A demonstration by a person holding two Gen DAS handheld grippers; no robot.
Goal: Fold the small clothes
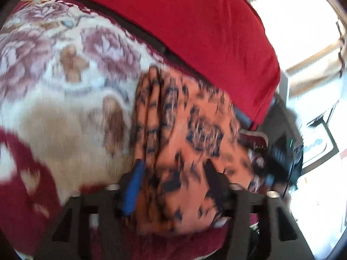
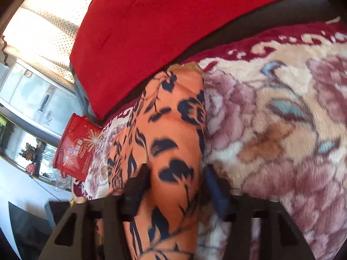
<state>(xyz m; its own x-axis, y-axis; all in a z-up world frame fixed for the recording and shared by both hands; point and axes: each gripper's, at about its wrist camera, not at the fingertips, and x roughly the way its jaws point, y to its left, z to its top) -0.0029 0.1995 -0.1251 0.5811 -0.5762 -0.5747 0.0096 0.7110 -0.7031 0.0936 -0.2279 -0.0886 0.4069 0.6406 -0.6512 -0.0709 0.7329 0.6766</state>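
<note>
1. Both tongs have orange cloth between their fingers. The left gripper (image 1: 173, 186) has its blue-padded finger on the left and its black finger on the right, with a bunched part of the orange garment (image 1: 180, 134) filling the gap; whether the fingers actually pinch it or only flank it I cannot tell through the blur.
2. On the right gripper (image 2: 177, 184) the garment (image 2: 169, 134) also fills the gap between the fingers, touching both, so it seems clasped, though the blur leaves this uncertain.
3. That orange garment, printed with dark navy flowers, lies gathered in folds on the floral blanket (image 2: 282, 119), running from the tongs toward the far side.
4. Beyond the blanket sits a red cushion (image 1: 195, 21).
5. Far left in the right wrist view, a red bag (image 2: 76, 149) stands beside the blanket's edge.
</note>
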